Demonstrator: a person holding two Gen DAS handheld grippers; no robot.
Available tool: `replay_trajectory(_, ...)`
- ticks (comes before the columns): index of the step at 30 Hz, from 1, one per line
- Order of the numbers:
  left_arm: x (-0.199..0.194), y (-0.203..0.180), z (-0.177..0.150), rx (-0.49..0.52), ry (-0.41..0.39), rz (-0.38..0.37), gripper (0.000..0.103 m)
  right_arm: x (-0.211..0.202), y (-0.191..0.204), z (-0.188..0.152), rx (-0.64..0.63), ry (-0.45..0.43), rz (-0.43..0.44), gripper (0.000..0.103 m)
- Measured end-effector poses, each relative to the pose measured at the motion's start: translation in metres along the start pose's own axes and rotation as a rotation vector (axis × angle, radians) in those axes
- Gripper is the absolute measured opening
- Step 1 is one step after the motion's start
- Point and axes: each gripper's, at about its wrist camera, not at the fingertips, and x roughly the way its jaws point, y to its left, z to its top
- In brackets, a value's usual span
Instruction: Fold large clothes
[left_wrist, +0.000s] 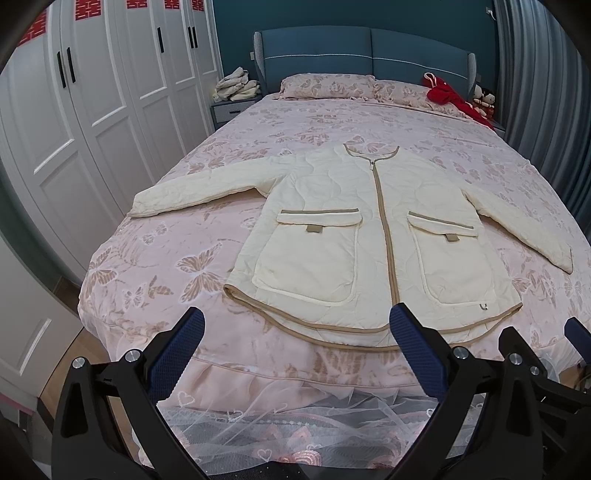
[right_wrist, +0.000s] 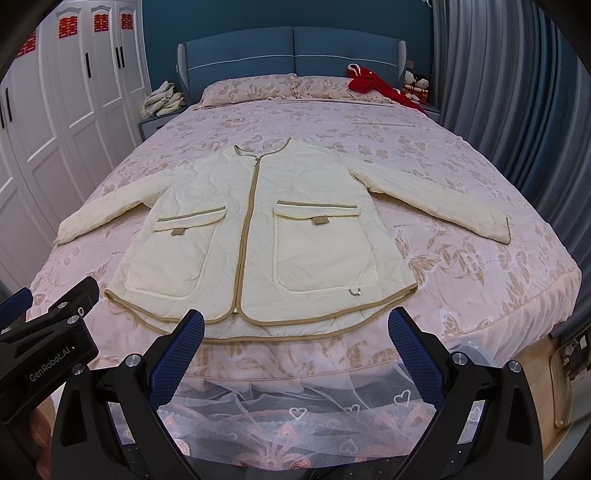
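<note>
Jacket flat, untouched | left fingers wide, empty | right fingers wide, empty

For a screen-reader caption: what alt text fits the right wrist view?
A cream quilted jacket lies zipped and flat, sleeves spread, on a pink butterfly-print bed. The open right gripper hovers at its hem, holding nothing.

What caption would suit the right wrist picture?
Open right gripper at the foot of a pink bed, facing a zipped cream jacket laid flat, sleeves spread.
</note>
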Motion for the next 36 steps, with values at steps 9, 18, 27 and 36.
replay_trajectory(9, -0.0021, 0.0011, 0.0002, 0.001, -0.001, 0.000, 0.098, -0.0014, 0.0012, -0.0005, -0.002, -0.002, -0.002, 0.098)
replay_trajectory(18, -0.0026, 0.0008, -0.0001, 0.002, -0.002, 0.001, 0.098, -0.0012, 0.0010, -0.0007, -0.001, -0.002, -0.001, 0.098)
replay_trajectory(27, -0.0024, 0.0004, -0.0003, 0.002, -0.002, 0.001, 0.098, -0.0014, 0.0011, -0.0008, -0.002, -0.003, -0.002, 0.098)
replay_trajectory(36, -0.0023, 0.0004, -0.0007, 0.002, -0.002, 0.001, 0.098, -0.0013, 0.0009, -0.0013, -0.001, -0.003, -0.002, 0.098)
